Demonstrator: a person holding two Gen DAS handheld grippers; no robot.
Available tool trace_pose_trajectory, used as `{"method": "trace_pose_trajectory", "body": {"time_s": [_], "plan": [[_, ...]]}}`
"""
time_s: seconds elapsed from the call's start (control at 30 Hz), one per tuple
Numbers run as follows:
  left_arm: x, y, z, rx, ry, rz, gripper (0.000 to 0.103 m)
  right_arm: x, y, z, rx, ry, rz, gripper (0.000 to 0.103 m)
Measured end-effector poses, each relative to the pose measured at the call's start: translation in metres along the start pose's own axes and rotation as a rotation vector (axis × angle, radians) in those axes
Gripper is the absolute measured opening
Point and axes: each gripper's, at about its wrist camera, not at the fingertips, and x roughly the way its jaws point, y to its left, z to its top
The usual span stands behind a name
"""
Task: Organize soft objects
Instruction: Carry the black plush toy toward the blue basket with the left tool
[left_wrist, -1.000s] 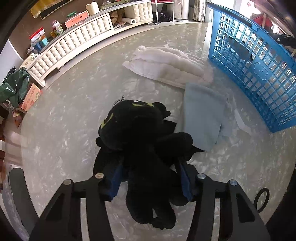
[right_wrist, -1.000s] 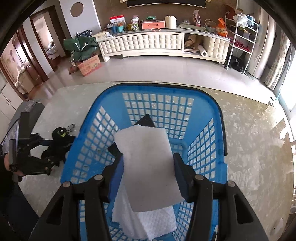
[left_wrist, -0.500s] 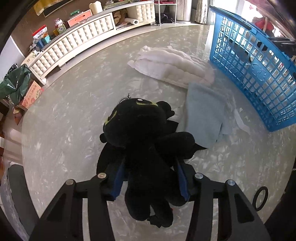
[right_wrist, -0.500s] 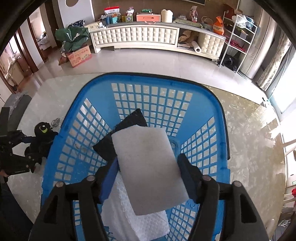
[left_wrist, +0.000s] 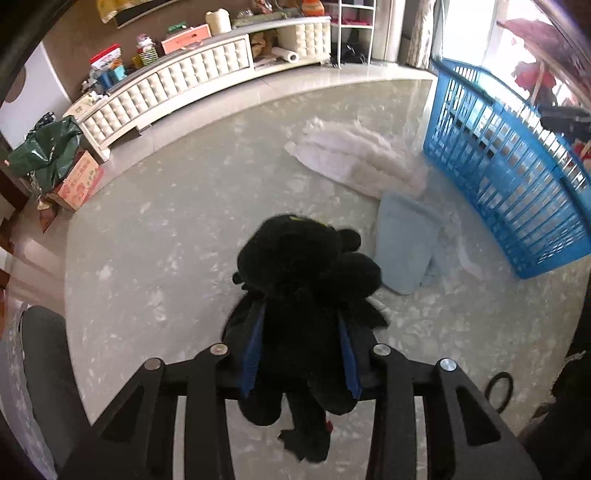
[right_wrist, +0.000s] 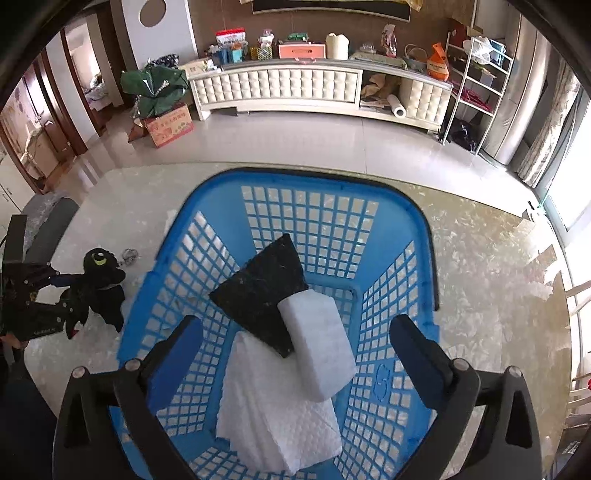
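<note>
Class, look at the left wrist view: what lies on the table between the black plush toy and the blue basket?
A folded pale blue cloth lies between the black plush toy and the blue basket.

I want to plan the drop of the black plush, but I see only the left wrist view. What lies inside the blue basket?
Observer: The blue basket holds a white quilted cloth, a black pad and, on top of both, a white foam block.
Operator: Does the right claw hold something?
Observer: No. The right claw is opening above the basket; the block lies below, free of both pads.
Operator: Is anything hidden behind the plush?
Observer: A metal key ring lies on the table beside the black plush's head.
</note>
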Motion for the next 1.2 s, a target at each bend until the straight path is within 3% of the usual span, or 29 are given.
{"method": "trace_pose_trajectory", "body": {"time_s": [0.43, 0.67, 1.2], "plan": [[-0.068, -0.028, -0.005, -0.004, -0.064, 0.019, 0.033, -0.025, -0.002, -0.029, -0.001, 0.009, 0.004, 0.103], [-0.116, -0.054, 0.015, 0.024, -0.133, 0.04, 0.023, -0.038, 0.007, -0.044, -0.043, 0.0, 0.018, 0.103], [-0.162, -0.116, 0.072, 0.105, -0.239, 0.017, 0.023, -0.051, -0.008, -0.061, -0.017, -0.008, 0.031, 0.103]]}}
